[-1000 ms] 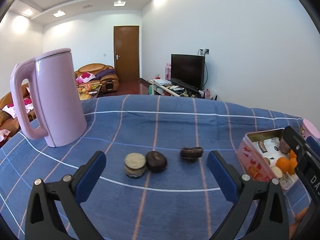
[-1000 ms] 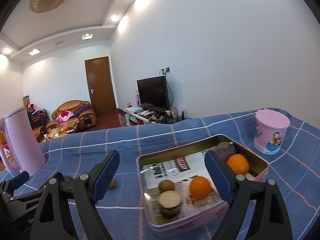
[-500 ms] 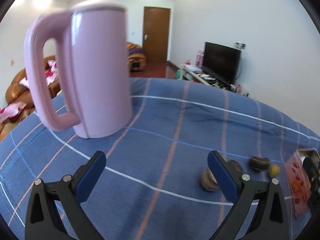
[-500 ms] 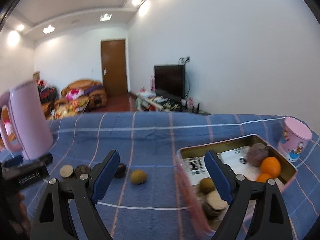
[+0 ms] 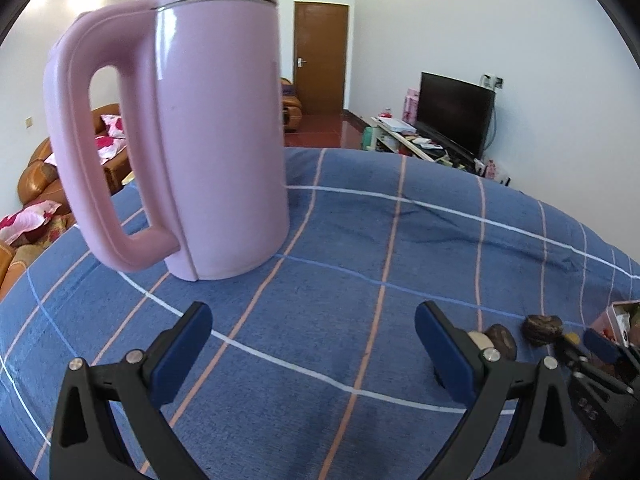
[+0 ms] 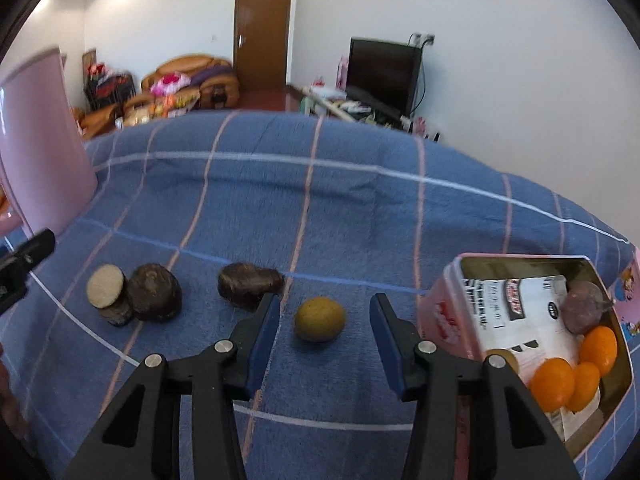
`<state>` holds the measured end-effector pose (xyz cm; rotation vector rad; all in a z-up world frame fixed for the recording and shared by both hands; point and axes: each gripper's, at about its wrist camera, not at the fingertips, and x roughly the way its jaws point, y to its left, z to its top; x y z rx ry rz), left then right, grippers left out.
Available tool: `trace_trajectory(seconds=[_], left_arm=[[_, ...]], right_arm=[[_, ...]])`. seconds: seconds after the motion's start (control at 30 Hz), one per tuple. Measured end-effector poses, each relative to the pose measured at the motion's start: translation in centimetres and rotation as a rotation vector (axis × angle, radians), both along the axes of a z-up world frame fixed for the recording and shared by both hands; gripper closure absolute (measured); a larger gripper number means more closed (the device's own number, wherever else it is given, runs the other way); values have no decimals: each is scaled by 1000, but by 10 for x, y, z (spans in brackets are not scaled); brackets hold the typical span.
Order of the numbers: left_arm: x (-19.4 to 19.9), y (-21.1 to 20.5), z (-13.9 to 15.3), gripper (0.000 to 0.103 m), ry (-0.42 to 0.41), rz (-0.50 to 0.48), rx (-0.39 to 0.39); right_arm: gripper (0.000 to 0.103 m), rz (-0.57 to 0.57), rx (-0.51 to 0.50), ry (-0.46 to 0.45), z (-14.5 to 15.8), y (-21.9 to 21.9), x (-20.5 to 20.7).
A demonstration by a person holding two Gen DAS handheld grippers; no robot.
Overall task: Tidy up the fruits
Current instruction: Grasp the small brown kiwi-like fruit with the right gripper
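In the right wrist view, a yellow-green round fruit point(image 6: 320, 319) lies on the blue checked cloth between the fingers of my right gripper point(image 6: 324, 330), which is open and not touching it. A pink tin box point(image 6: 448, 312) to its right holds oranges point(image 6: 554, 382) and a purple fruit point(image 6: 584, 304). To the left lie two dark brown fruits point(image 6: 250, 285) point(image 6: 155, 293) and a cut-topped piece point(image 6: 107, 292). My left gripper point(image 5: 312, 348) is open and empty over bare cloth. The dark fruits point(image 5: 542, 330) show at its right.
A tall pink kettle point(image 5: 192, 140) stands close ahead of the left gripper, and its side shows at the left of the right wrist view point(image 6: 36, 144). The right gripper's body point(image 5: 600, 380) shows low right in the left view. The blue cloth point(image 6: 320, 208) covers the table.
My right gripper has swung left from over the tin and now straddles the yellow-green fruit, with its jaws narrower. My left gripper has moved left, toward the kettle, away from the dark fruits.
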<state>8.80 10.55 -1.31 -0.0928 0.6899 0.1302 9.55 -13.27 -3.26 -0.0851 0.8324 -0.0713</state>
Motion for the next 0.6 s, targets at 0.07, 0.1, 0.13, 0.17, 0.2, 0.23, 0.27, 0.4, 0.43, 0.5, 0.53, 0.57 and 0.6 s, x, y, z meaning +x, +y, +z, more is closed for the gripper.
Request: trace_trajectory(seconds=[0.07,0.1,0.13,0.17,0.2,0.23,0.27,0.4,0.43,0.5,0.53,0.57,0.6], left_arm=[[1,-1,0,0,11,-19,-2],[1,-2,0,0,14,-30,-4],[1,-3,1,0,17,-43,-5],[2,-4,1,0,21,-59,-6],[2,-5,1,0,24,-76,-7],[2,-6,1,0,30,-97,-11],[3,-8,1,0,36,-124,-17],[4,-18,0,0,60,-218,-12],[2,-22,0,0,57,-239,-3],[-2,-31,1,0,44,-289,18],[-4,-35,2,0,35,-314,30],[-6,-40,3,0,24,-338,42],[-8,-44,3,0,17,-358,55]], right_arm=[[55,11,2,49,-7,1,7],[55,15,10,50,-7,1,8],[56,17,15,55,-8,0,10],[58,20,29,53,-8,-1,10],[60,25,39,55,-8,-2,10],[67,33,54,54,-8,-3,9],[72,29,55,53,-8,-4,7],[73,28,132,32,-4,-11,-9],[73,42,176,5,0,-14,-17],[73,49,210,-58,8,-16,-33],[73,54,226,-105,14,-17,-44],[73,58,240,-158,19,-18,-56],[73,60,243,-191,23,-18,-65]])
